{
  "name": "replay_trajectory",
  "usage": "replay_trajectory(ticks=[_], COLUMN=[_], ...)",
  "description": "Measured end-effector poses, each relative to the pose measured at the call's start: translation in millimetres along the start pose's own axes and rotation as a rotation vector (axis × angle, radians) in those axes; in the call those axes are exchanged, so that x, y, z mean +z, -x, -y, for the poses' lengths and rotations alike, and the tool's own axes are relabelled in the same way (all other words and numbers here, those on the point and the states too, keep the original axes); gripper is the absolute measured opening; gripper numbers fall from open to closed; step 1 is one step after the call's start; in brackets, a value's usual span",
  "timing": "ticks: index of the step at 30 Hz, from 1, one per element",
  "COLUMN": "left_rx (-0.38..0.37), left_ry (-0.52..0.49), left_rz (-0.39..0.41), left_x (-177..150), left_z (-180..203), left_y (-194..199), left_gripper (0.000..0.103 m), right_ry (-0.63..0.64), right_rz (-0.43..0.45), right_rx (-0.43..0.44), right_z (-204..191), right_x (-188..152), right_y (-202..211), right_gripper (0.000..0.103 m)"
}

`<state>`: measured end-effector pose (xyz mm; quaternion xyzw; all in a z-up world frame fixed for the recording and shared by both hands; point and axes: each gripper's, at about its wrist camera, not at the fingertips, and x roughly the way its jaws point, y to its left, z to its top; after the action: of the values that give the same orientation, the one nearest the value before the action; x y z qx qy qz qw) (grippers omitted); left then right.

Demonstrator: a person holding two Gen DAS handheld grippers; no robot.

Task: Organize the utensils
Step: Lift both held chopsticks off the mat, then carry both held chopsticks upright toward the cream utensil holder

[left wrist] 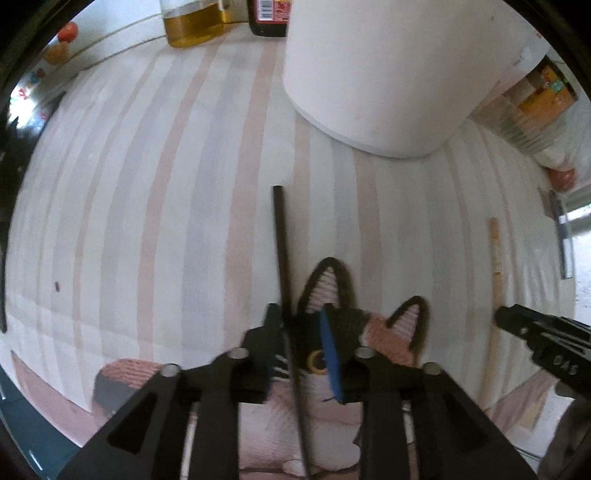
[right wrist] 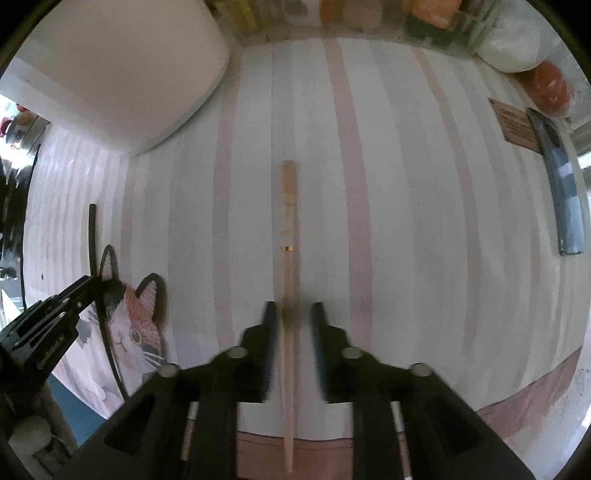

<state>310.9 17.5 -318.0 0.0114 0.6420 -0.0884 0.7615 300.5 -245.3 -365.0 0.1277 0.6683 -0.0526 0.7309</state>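
left gripper (left wrist: 301, 325) and right gripper (right wrist: 293, 319) each straddle a chopstick, jaws open, on the striped bench (left wrist: 147, 203).
black chopstick (left wrist: 282, 258) lies across a cat-face mat (left wrist: 369, 332); wooden chopstick (right wrist: 288, 221) lies on bare stripes. only the left view shows an oil bottle (left wrist: 192, 26); only the right view shows a grey phone (right wrist: 563, 192). a white container (left wrist: 388, 74) stands behind.

Soft even daylight — heavy fisheye warp, dark corners, near parts blurred.

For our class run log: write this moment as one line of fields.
left claw: open around black chopstick | right claw: open around wooden chopstick | both chopsticks lying on striped cloth | white container behind
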Motion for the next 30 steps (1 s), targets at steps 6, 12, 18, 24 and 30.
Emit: replay_trajectory(ticks=[6, 12, 18, 24, 30], left_rx=[0.033, 0.039, 0.048, 0.064, 0.069], left_ry=[-0.028, -0.014, -0.022, -0.026, -0.042], left_rz=[-0.025, -0.035, -0.029, -0.006, 0.006], left_x=[1.9, -2.2, -5.0, -18.6, -22.9], left_z=[5.9, 11.2, 14.5, 18.0, 16.1], left_y=[-1.1, 1.3, 0.5, 0.0, 3.1], left_gripper=[0.034, 0.034, 0.031, 0.018, 0.005], right_ry=[-0.008, -0.008, -0.006, 0.001, -0.002], right_rz=[0.007, 0.013, 0.028, 0.044, 0.069], right_rx=[-0.009, 0.0, -0.035, -0.054, -0.079], right_z=[-2.6, -13.2, -31.0, -48.9, -53.3], right_x=[-1.9, -10.6, -13.0, -29.1, -43.5], right_y=[-1.4, -1.4, -5.1, -11.4, -12.8], right_gripper=[0.035, 0.035, 0.035, 0.035, 0.021])
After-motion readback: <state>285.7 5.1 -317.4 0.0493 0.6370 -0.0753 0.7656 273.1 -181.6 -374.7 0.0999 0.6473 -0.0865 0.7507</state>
